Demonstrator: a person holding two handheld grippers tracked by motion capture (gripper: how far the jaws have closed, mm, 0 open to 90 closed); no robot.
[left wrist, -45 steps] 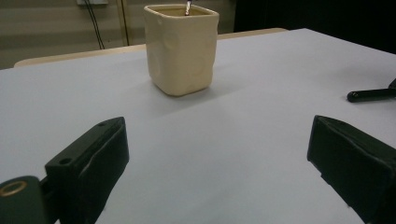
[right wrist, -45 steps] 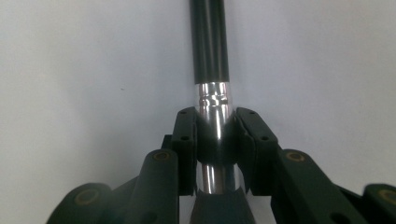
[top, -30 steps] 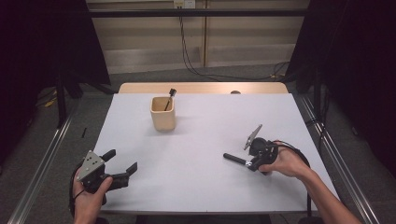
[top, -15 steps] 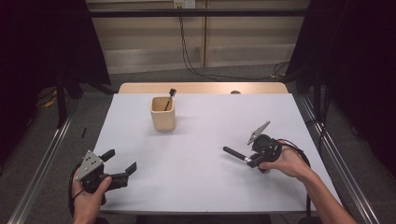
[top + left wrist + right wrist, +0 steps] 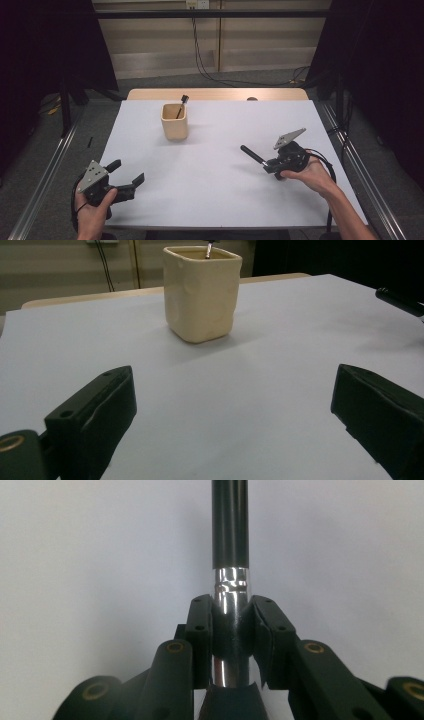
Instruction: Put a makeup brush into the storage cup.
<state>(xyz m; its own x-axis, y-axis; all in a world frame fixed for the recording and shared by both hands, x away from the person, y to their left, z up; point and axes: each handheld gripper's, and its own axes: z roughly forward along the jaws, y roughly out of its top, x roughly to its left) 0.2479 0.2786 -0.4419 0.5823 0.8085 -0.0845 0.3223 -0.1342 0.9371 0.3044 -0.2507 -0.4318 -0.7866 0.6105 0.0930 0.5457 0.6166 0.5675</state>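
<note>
Not much changed: right gripper [image 5: 270, 162] stayed clenched on the black-handled brush [image 5: 252, 154] at lower right, tilted slightly differently, while left gripper [image 5: 126, 172] sat released lower left.

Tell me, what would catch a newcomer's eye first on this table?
Probably the right gripper at the table's right side, shut on a black and silver brush that sticks out toward the middle. Next, the cream cup near the far edge with another brush inside. The left gripper waits open at the near left corner.
</note>
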